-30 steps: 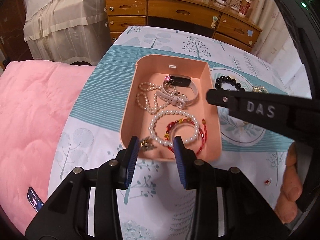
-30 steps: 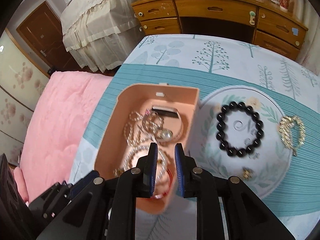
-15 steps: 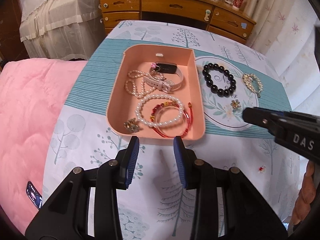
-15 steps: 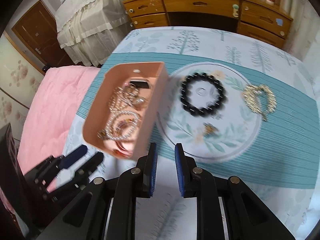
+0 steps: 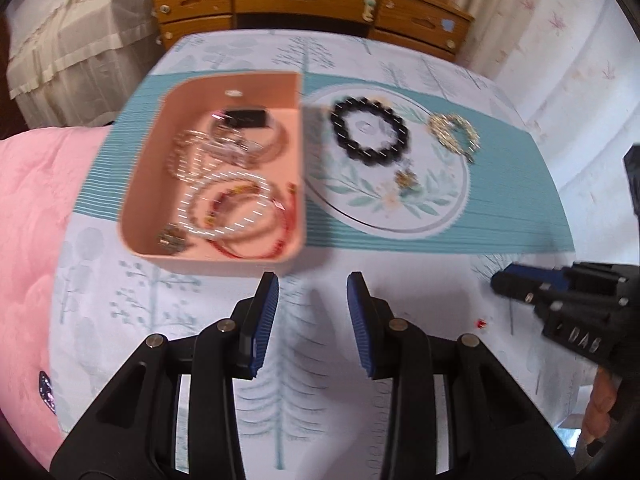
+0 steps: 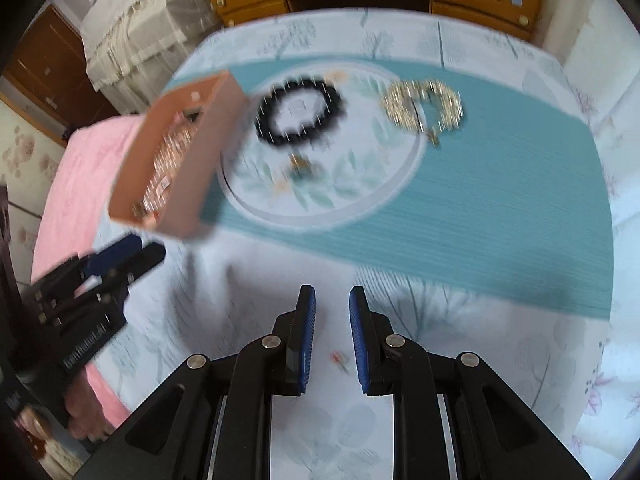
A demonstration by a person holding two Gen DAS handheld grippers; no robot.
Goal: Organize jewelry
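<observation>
A pink tray (image 5: 144, 184) on the tree-print cloth (image 5: 304, 360) holds pearl strands (image 5: 224, 208), a red bracelet (image 5: 260, 236) and a watch (image 5: 246, 118); a black bead bracelet (image 5: 370, 132) and gold bracelet (image 5: 454, 134) lie beside it. Left gripper (image 5: 313, 316) gapes empty; right gripper (image 6: 331, 332) is narrowly parted, empty.

- The right gripper (image 6: 332, 322) sits at six o'clock over the patterned tablecloth (image 6: 500, 208), its blue-padded jaws parted with nothing between them.
- A small red item (image 6: 338, 357), too blurred to identify, lies on the cloth below the gap.
- The pink tray (image 6: 188, 184) at ten o'clock holds blurred jewelry.
- Just beside it, toward eleven o'clock, lies the black bead bracelet (image 6: 300, 110).
- The gold bracelet (image 6: 422, 106) lies at one o'clock, apart from the black one.
- A small gold piece (image 6: 301, 166) rests near centre.
- The left gripper (image 6: 132, 254) enters at nine o'clock.
</observation>
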